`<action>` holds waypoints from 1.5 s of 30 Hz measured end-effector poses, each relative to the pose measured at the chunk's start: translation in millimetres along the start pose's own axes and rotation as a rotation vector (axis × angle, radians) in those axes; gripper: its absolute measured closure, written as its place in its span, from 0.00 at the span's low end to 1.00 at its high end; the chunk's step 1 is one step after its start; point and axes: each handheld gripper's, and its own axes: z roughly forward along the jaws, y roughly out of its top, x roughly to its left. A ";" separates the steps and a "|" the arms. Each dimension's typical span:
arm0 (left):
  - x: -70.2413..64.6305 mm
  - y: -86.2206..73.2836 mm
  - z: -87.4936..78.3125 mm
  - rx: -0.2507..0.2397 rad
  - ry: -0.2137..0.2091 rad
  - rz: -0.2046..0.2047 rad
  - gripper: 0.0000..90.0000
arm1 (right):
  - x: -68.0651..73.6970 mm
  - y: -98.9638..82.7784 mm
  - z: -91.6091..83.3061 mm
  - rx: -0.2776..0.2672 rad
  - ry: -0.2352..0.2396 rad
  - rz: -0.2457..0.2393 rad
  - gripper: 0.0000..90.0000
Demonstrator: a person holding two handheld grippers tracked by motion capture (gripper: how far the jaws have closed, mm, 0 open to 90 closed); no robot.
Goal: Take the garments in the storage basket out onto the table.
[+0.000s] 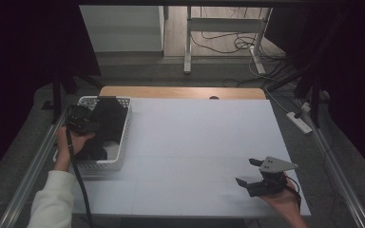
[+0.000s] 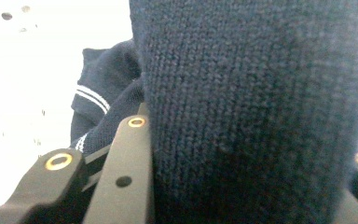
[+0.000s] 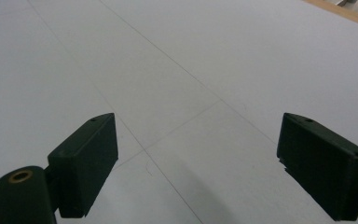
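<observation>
White table [image 1: 195,142] is lying under dim light, with cables trailing on the floor behind it. I am holding the left gripper [image 1: 83,118] over the white basket [image 1: 126,126] at the table's left edge. Its jaws are clamping on a thick fold of the navy knit [image 2: 256,112], which is lying in the basket (a cuff with white stripes [image 2: 91,95] is showing below the fold, against the basket's white floor). I am keeping the right gripper [image 1: 249,172] near the table's right front corner, jaws standing wide apart over bare table, gripping nothing.
</observation>
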 end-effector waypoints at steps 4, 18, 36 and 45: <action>0.2 -4.3 -3.6 -0.035 -0.027 -0.015 0.79 | 0.5 0.1 2.5 0.014 0.000 -0.003 0.13; 7.1 -7.9 -13.2 -0.091 -0.069 -0.064 0.79 | 1.2 -1.8 3.2 0.030 -0.012 -0.007 0.13; 15.8 -10.9 -35.4 -0.208 -0.101 -0.137 0.79 | 1.7 -2.2 2.4 0.029 -0.013 -0.012 0.14; 13.3 -7.6 -46.7 -0.254 -0.114 -0.141 0.80 | 1.3 -2.7 3.0 0.035 -0.013 -0.010 0.13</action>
